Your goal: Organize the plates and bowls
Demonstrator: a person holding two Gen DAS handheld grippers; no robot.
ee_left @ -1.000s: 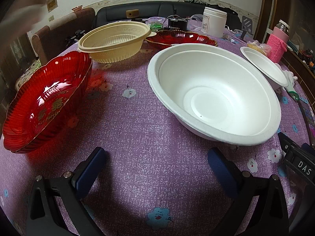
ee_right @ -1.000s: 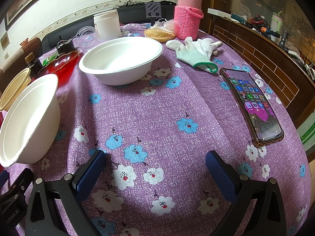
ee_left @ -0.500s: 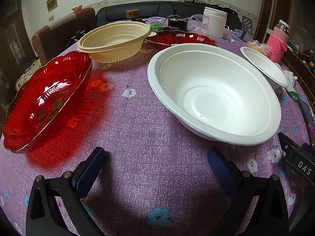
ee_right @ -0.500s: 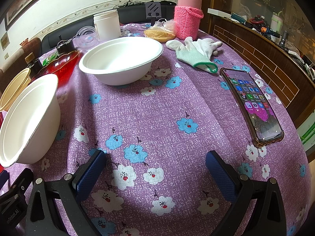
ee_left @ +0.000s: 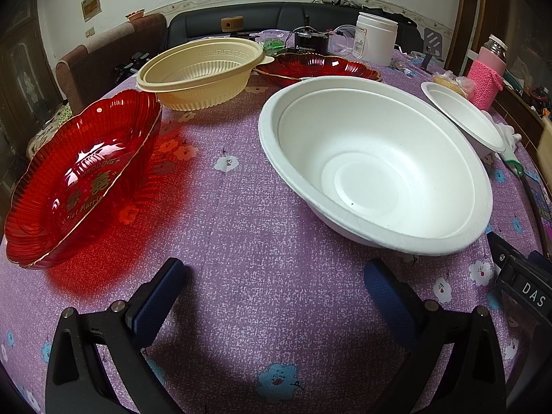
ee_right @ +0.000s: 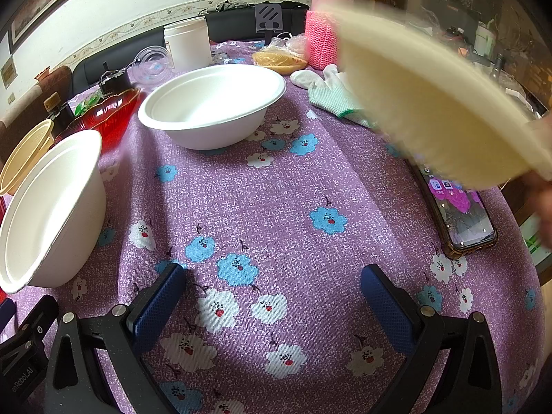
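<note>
In the left wrist view my left gripper [ee_left: 272,279] is open and empty over the purple floral tablecloth [ee_left: 241,241]. Ahead lie a red glass dish [ee_left: 82,179] at left, a cream plastic bowl [ee_left: 203,74] behind it, a second red dish [ee_left: 317,67] at the back, and a large white bowl [ee_left: 376,172] at right. In the right wrist view my right gripper [ee_right: 272,283] is open and empty. A white bowl [ee_right: 214,103] stands ahead, the large white bowl [ee_right: 51,207] at left. A blurred cream bowl [ee_right: 431,103] held by a bare hand [ee_right: 541,189] hovers at right.
A phone [ee_right: 459,214] lies at the right edge under the cream bowl. White and green gloves [ee_right: 331,93], a pink knitted bottle [ee_right: 322,41], a white jar [ee_right: 188,46] and a bagged food dish [ee_right: 279,57] sit at the back. Chairs [ee_left: 103,65] stand beyond the table.
A bare hand has brought a cream bowl into the right wrist view from the right, above the phone. Both grippers have stayed still and open.
</note>
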